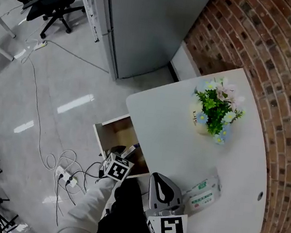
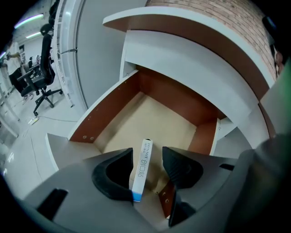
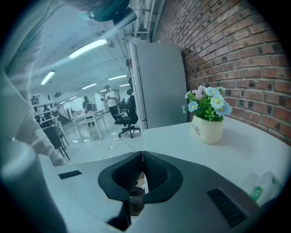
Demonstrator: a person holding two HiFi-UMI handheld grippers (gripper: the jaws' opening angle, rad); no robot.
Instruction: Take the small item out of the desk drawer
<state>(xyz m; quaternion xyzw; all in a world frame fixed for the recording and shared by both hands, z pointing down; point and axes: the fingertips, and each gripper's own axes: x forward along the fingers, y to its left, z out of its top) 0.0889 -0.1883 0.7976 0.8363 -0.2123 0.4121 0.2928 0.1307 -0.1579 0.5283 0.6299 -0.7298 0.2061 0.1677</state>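
The desk drawer [image 2: 105, 114] stands pulled out, its brown floor bare apart from one item. A small white stick-shaped pack with a blue end [image 2: 142, 169] lies on the drawer floor near the front. My left gripper [image 2: 148, 154] reaches down into the drawer with its jaws open on either side of the pack; the pack rests along the left jaw and the right pad stands apart from it. From the head view the left gripper [image 1: 124, 151] hangs over the open drawer [image 1: 113, 130]. My right gripper [image 3: 140, 164] is shut and empty, above the white desk [image 1: 174, 137].
On the desk stand a pot of flowers [image 1: 215, 112] and a green-and-white tissue pack [image 1: 203, 194]. A brick wall [image 1: 276, 65] runs along the right. A grey cabinet [image 1: 145, 24] stands behind the desk. Cables and a power strip [image 1: 65, 176] lie on the floor left of the drawer.
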